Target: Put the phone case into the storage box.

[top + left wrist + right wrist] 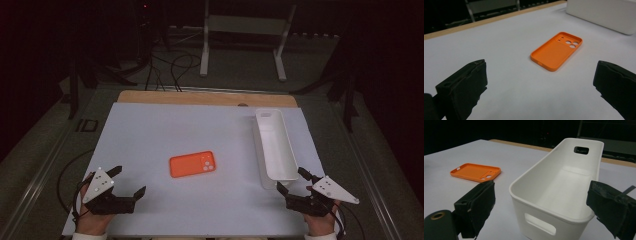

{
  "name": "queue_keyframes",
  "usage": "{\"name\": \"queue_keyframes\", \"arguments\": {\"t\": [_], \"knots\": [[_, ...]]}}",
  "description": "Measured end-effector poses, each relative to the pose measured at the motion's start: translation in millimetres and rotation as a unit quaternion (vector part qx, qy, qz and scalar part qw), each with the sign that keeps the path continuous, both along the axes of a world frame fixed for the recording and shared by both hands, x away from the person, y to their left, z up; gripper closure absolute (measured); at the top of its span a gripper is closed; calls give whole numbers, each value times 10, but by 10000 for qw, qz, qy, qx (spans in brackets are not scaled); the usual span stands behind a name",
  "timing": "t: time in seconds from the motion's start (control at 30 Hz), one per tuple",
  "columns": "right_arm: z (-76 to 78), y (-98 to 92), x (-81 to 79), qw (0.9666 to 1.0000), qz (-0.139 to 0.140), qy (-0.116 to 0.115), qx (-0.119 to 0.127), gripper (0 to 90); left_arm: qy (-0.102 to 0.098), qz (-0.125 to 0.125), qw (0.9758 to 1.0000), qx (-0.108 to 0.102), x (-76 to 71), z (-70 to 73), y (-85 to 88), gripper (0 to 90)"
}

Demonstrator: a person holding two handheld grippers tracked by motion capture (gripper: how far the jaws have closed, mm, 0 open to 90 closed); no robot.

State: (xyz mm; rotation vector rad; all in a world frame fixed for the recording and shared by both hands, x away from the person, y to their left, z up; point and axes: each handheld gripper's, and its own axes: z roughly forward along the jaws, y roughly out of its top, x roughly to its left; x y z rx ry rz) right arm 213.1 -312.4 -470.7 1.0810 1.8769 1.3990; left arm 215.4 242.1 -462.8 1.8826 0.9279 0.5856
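Observation:
An orange phone case [192, 164] lies flat in the middle of the white table top, its hollow side up and its camera holes toward the right. A long white bin [274, 146] stands at the right, empty inside. My left gripper [130, 181] rests open near the front left corner, pointing toward the case [557, 50], well short of it. My right gripper [294, 181] is open at the front right, its jaws either side of the bin's near end [554, 202] without touching it. The case [475, 172] lies off to the left of that bin.
The white table top [150, 135] has a wooden strip [200, 97] along its far edge. Beyond it stand a white frame [245, 35] and cables on a dark floor. A black cable [67, 175] trails off the table's left side.

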Motion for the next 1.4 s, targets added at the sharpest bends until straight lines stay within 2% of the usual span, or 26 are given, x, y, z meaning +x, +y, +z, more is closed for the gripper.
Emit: {"name": "queue_keyframes", "arguments": {"t": [0.53, 0.83, 1.03, 1.4], "knots": [[6, -6, 16, 10000, 36, 6, -33, 84, 367, -234, 9987, 282, 181, 7, -123, 0], [8, -12, 16, 10000, 29, 0, -43, 84, 443, -345, 9977, 378, 281, 39, -169, 0], [9, -9, 17, 10000, 45, 9, -43, 84, 498, -453, 9963, 534, 364, 71, -220, 0], [15, -14, 20, 10000, 58, -5, -47, 84, 575, -572, 9943, 686, 474, 92, -306, 0]]}}
